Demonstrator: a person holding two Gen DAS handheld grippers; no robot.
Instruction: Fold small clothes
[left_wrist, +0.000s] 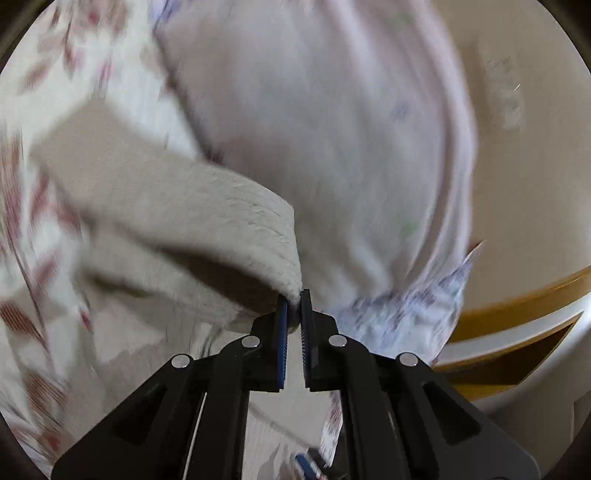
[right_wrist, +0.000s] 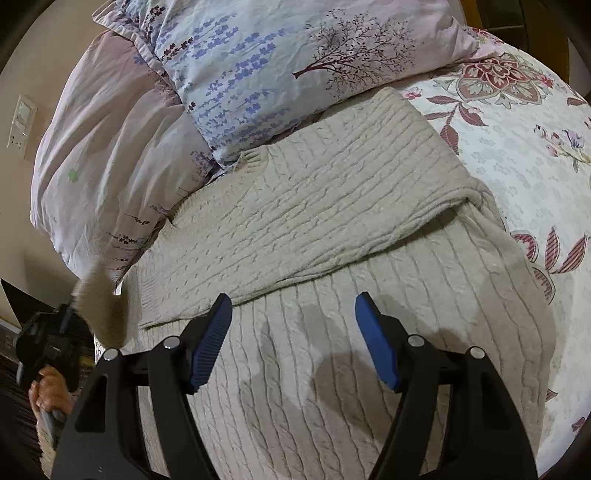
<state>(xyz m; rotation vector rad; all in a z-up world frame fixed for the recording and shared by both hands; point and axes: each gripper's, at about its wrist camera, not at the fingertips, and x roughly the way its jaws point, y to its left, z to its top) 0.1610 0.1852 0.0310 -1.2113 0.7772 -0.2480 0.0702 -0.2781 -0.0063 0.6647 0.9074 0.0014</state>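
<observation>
On the floral bedspread (right_wrist: 517, 155), below the pillows (right_wrist: 258, 74), the cream knit sweater (right_wrist: 332, 192) lies with one sleeve already folded across. The left gripper (left_wrist: 294, 306) is clamped on the other sleeve's cuff (left_wrist: 258, 236), so the second sleeve fold looks underway; next, carry it across the body. The right gripper (right_wrist: 293, 343) hangs above the knit, jaws apart and empty.

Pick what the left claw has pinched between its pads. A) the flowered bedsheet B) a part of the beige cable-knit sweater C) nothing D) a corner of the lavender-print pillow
B: the left claw is shut on a fold of the beige cable-knit sweater, lifted off the bed.
</observation>
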